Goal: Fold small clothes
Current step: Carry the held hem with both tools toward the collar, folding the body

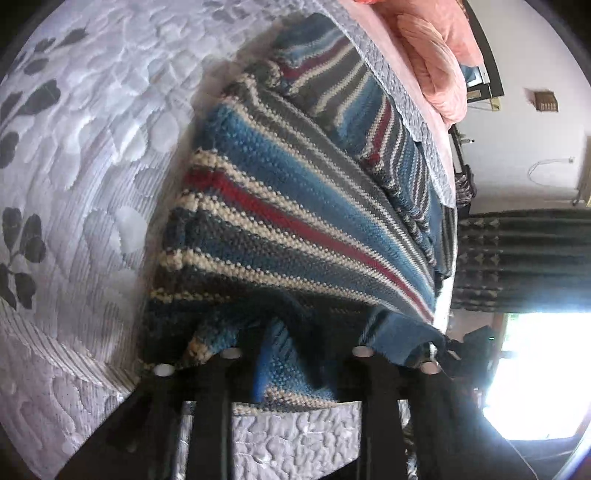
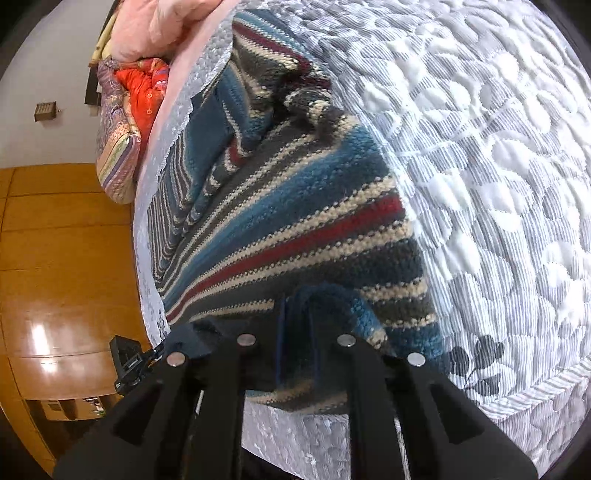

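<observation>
Striped knit sweater [image 1: 280, 206] lies on white quilted bedcover [image 1: 92, 155] w/ grey leaf print, near edge bunched up btwn both tools. Left gripper [image 1: 291, 354] has blue-striped fabric pinched btwn its fingers; right gripper [image 2: 295, 341] likewise clamps a raised fold of the hem. Pink pillow [image 1: 439, 77] sits at far end of bed.

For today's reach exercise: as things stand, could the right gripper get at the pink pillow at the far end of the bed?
Probably not as it stands. The right gripper seems occupied, holding the striped sweater, whose whole length lies between it and the pink pillow.
</observation>
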`<state>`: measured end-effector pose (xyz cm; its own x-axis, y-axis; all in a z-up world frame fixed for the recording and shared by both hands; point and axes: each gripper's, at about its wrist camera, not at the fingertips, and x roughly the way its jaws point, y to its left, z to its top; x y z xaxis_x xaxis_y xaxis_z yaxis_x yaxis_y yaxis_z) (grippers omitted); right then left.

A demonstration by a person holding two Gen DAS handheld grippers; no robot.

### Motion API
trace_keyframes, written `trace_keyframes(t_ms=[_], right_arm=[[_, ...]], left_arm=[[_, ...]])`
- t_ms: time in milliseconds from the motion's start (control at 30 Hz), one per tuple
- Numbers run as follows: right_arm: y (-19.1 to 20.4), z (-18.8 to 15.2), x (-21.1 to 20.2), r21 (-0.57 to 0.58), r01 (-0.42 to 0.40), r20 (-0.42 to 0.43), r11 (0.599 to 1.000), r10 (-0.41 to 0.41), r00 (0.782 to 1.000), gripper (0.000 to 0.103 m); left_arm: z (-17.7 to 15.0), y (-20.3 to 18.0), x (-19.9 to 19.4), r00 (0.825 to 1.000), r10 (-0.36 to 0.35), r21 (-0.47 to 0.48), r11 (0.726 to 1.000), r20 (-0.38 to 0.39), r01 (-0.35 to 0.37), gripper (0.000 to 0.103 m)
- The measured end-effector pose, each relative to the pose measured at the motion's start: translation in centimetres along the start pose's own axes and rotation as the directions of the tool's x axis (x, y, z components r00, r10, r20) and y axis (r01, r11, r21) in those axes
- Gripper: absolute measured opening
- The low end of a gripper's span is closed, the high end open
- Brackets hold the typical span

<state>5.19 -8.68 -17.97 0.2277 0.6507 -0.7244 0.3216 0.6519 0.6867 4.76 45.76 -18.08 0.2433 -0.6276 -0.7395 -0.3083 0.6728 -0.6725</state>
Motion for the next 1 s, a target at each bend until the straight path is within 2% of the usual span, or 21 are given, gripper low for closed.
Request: trace_keyframes(t_ms=[33,67,100,133,167,267,333,400,467,533,633,700,800,1000], right_arm=[[-0.1,0.0,-0.3,0.0,-0.003,0.0,1.0,0.003,1.0,0.015],[0.0,0.1,-0.6,-0.006,0.001,0.004,1.0,-0.001,1.0,0.017],[0.0,0.1,-1.1,-0.018,0.017,0.017,1.0,-0.016,1.0,0.026],[0.0,0.1,-1.8,-0.03,0.047,0.037,0.998,-0.046,0.998,0.039],[0.0,0.1,-2.6,-0.035,0.077,0.059,0.996,-0.075,0.995,0.044],[0.0,0.0,-3.9,-0.062,0.102,0.09,0.993,-0.097,0.991,0.046],[0.2,-0.2,-4.5,-0.081,0.109,0.103,0.991,-0.1,0.99,0.046],[0.5,-0.5,-4.9,-0.109,0.113,0.109,0.988,-0.101,0.989,0.046],[1.0,-0.8,-4.9,-0.137,0.127,0.111,0.983,-0.112,0.988,0.046],[1.7,-0.9,-4.4,-0.167,0.156,0.109,0.973,-0.139,0.984,0.046],[2.9,-1.0,-3.4,-0.229,0.228,0.108,0.946,-0.209,0.972,0.046],[4.0,-1.2,-2.5,-0.29,0.284,0.111,0.914,-0.263,0.958,0.046],[5.6,-1.7,-0.9,-0.385,0.342,0.109,0.857,-0.326,0.939,0.046],[7.8,-1.9,2.9,-0.537,0.41,0.1,0.737,-0.427,0.899,0.054]], left_arm=[[0.0,0.2,-0.5,1.0,-0.023,-0.013,1.0,0.001,0.023,0.048],[0.0,0.5,-1.0,0.999,-0.039,-0.02,0.999,0.007,0.039,0.052],[0.1,0.7,-1.6,0.998,-0.053,-0.026,0.998,0.017,0.054,0.058],[0.1,0.9,-2.4,0.997,-0.07,-0.033,0.997,0.03,0.071,0.06],[0.1,1.2,-3.1,0.995,-0.089,-0.041,0.995,0.039,0.091,0.061],[-0.2,2.0,-4.9,0.992,-0.112,-0.056,0.992,0.062,0.116,0.061],[-0.3,1.9,-5.3,0.994,-0.085,-0.031,0.996,0.071,0.087,0.061],[-0.2,1.0,-5.0,0.997,-0.021,0.029,0.999,0.076,0.019,0.061],[-0.2,0.0,-4.3,0.997,0.031,0.087,0.996,0.07,-0.037,0.061],[-0.1,-1.4,-3.0,0.994,0.095,0.169,0.98,0.051,-0.102,0.061],[0.0,-3.7,-1.0,0.978,0.199,0.296,0.933,0.055,-0.207,0.061],[0.1,-5.1,0.6,0.961,0.27,0.377,0.885,0.068,-0.275,0.061],[0.3,-6.4,3.2,0.936,0.346,0.468,0.819,0.059,-0.332,0.061],[-0.1,-7.4,5.1,0.899,0.427,0.566,0.72,0.095,-0.402,0.059]])
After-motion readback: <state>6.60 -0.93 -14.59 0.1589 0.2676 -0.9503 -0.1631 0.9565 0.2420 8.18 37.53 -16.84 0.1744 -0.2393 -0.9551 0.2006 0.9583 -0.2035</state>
